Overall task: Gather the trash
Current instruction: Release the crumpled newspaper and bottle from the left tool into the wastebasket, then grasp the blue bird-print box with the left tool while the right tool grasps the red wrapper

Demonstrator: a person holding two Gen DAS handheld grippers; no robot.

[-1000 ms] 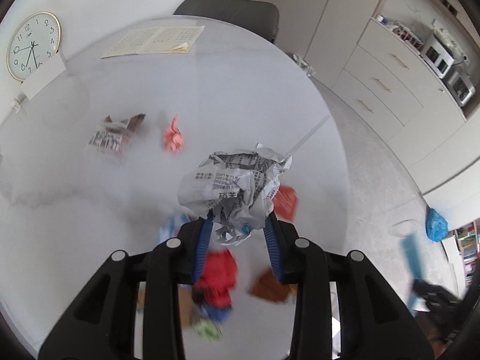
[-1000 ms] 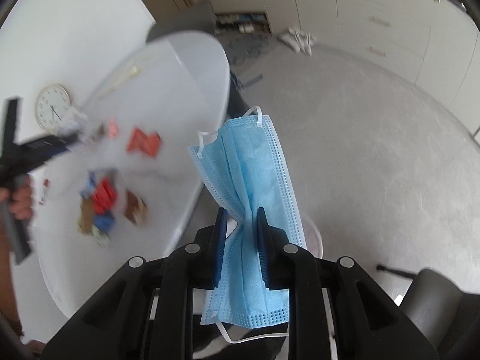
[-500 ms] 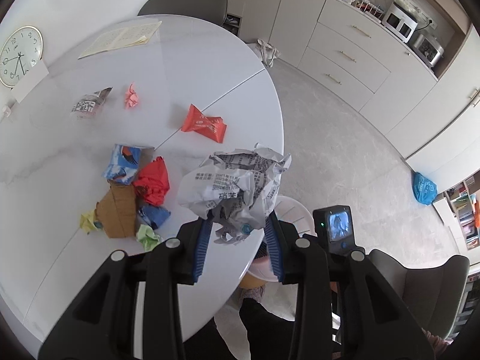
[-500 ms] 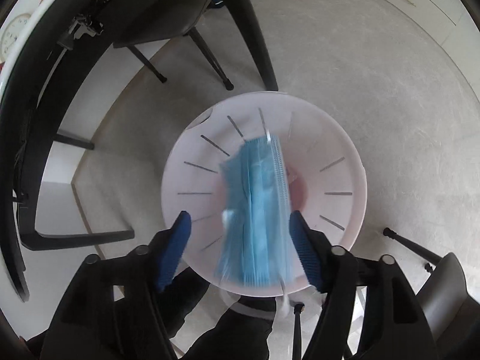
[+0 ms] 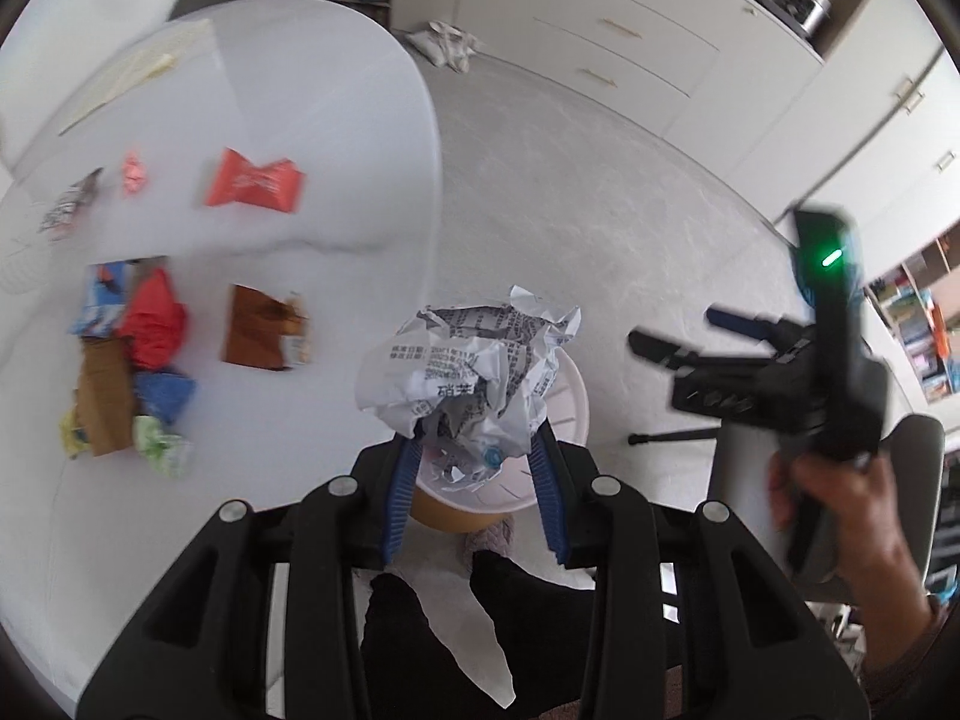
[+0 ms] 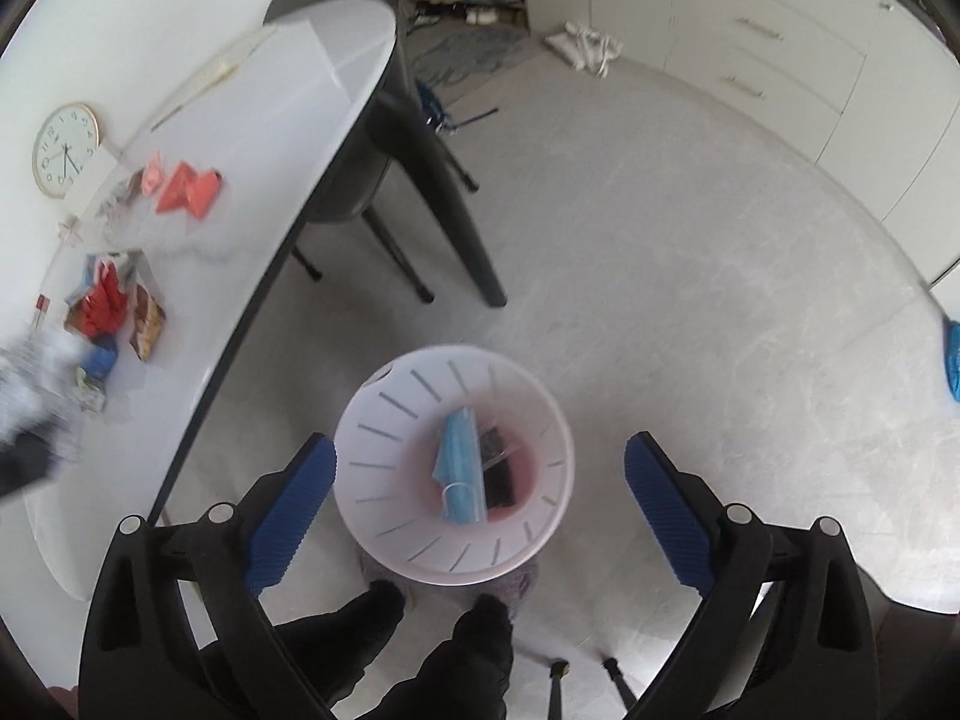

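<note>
My left gripper (image 5: 477, 456) is shut on a crumpled newspaper ball (image 5: 462, 369) and holds it above the white trash bin (image 5: 570, 402) on the floor. My right gripper (image 6: 480, 480) is open and empty above the same bin (image 6: 384, 480). A blue face mask (image 6: 461, 480) lies inside the bin beside a dark item. The right gripper (image 5: 714, 339) also shows in the left wrist view, held by a hand. Several wrappers lie on the white table (image 5: 336, 138): a red one (image 5: 252, 186), a brown one (image 5: 264, 330), a red crumpled one (image 5: 153, 321).
A wall clock (image 6: 65, 150) leans at the table's far side. Black chair legs (image 6: 444, 204) stand beside the bin. White cabinets (image 5: 630, 24) line the far wall. A blue bag (image 6: 951, 360) lies on the floor at right. The person's feet (image 6: 432, 630) are below the bin.
The right gripper has opened wider and risen; the mask has fallen into the bin. The left gripper has carried the newspaper ball off the table to above the bin.
</note>
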